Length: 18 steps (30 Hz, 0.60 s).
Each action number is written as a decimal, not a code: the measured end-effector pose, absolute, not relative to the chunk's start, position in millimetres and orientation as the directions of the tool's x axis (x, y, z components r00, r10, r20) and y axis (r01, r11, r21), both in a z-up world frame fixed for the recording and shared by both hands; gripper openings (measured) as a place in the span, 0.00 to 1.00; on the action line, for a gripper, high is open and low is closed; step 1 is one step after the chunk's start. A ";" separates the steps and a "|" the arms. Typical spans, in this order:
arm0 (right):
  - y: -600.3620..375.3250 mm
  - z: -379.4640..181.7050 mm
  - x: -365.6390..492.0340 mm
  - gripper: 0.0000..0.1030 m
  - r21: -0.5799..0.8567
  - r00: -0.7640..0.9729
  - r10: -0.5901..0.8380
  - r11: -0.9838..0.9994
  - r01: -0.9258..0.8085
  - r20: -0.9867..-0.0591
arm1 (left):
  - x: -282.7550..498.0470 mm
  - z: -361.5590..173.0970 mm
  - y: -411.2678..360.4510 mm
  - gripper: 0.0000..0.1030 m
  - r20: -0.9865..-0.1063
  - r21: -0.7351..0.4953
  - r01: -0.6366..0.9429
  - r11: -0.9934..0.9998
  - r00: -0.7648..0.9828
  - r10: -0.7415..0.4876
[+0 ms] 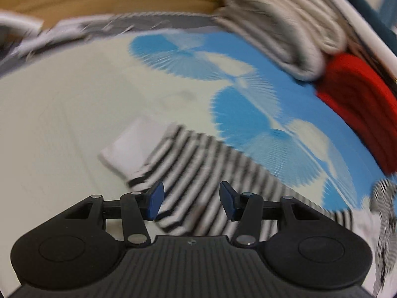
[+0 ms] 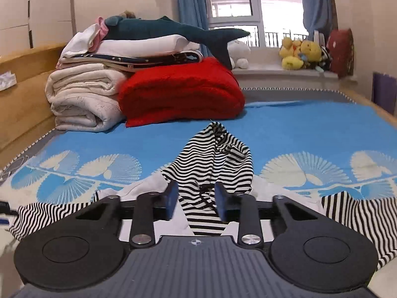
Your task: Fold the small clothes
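Observation:
A black-and-white striped garment (image 1: 211, 171) with a white part (image 1: 131, 146) lies on the blue and cream bed cover (image 1: 62, 114). My left gripper (image 1: 191, 202) is open and empty, just above the striped sleeve. This view is blurred. In the right wrist view the same garment's hood (image 2: 215, 154) stands bunched up ahead. My right gripper (image 2: 197, 200) has its jaws part open around a fold of the striped cloth (image 2: 198, 198); I cannot tell if the pads press on it. Striped sleeves spread to the left (image 2: 44, 213) and right (image 2: 359, 213).
A folded red blanket (image 2: 181, 94) and rolled cream blankets (image 2: 82, 99) are stacked at the head of the bed, with a plush shark (image 2: 173, 31) on top. A wooden bed frame (image 2: 22, 79) runs along the left. Plush toys (image 2: 300, 52) sit on the window sill.

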State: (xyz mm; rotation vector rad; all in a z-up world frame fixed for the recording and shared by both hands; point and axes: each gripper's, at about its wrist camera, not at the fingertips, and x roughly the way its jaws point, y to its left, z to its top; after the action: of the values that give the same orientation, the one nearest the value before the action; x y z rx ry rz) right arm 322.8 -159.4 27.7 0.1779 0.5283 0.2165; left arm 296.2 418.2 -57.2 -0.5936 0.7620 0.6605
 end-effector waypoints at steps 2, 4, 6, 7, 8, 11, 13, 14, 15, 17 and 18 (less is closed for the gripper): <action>-163.1 22.8 325.9 0.29 0.216 0.836 0.232 0.966 -0.140 -0.497 | 292.7 -66.8 430.4 0.52 -0.795 -0.265 -0.764 0.589 0.518 0.314; -168.2 17.4 328.0 0.29 0.221 0.825 0.221 0.968 -0.120 -0.520 | 291.5 -74.6 437.4 0.50 -0.809 -0.272 -0.782 0.560 0.501 0.308; -172.4 13.9 329.5 0.29 0.226 0.815 0.225 0.967 -0.118 -0.534 | 293.1 -82.4 439.2 0.49 -0.824 -0.249 -0.796 0.552 0.474 0.311; -174.3 12.2 330.0 0.29 0.223 0.813 0.224 0.968 -0.119 -0.537 | 293.5 -84.5 437.9 0.43 -0.828 -0.237 -0.800 0.551 0.464 0.316; -175.7 11.6 330.1 0.29 0.216 0.813 0.220 0.969 -0.119 -0.539 | 294.1 -85.4 435.9 0.34 -0.824 -0.219 -0.803 0.554 0.456 0.335; -180.8 11.7 329.5 0.29 0.200 0.813 0.209 0.973 -0.117 -0.543 | 298.3 -82.2 427.4 0.05 -0.812 -0.194 -0.797 0.572 0.457 0.362; -185.8 11.8 328.8 0.29 0.201 0.812 0.204 0.973 -0.109 -0.547 | 299.6 -73.3 417.5 0.04 -0.787 -0.178 -0.796 0.578 0.468 0.402; -188.7 11.7 328.2 0.29 0.202 0.812 0.200 0.974 -0.103 -0.548 | 302.2 -66.2 410.0 0.04 -0.768 -0.159 -0.787 0.596 0.478 0.427; -191.4 11.4 327.0 0.29 0.202 0.812 0.196 0.974 -0.098 -0.550 | 304.7 -57.5 401.5 0.04 -0.745 -0.148 -0.775 0.615 0.496 0.445; -197.5 11.7 325.4 0.29 0.204 0.812 0.190 0.975 -0.089 -0.553 | 310.9 -36.8 380.2 0.04 -0.696 -0.147 -0.734 0.663 0.553 0.457; -200.3 11.9 324.1 0.29 0.205 0.812 0.186 0.975 -0.084 -0.553 | 314.6 -25.7 367.0 0.04 -0.672 -0.152 -0.704 0.693 0.588 0.450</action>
State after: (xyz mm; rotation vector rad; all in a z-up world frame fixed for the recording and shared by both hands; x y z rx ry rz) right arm 324.1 -200.3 11.9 0.1743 0.6065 0.1447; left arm 314.6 367.0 -25.7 -0.4311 0.6458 0.6973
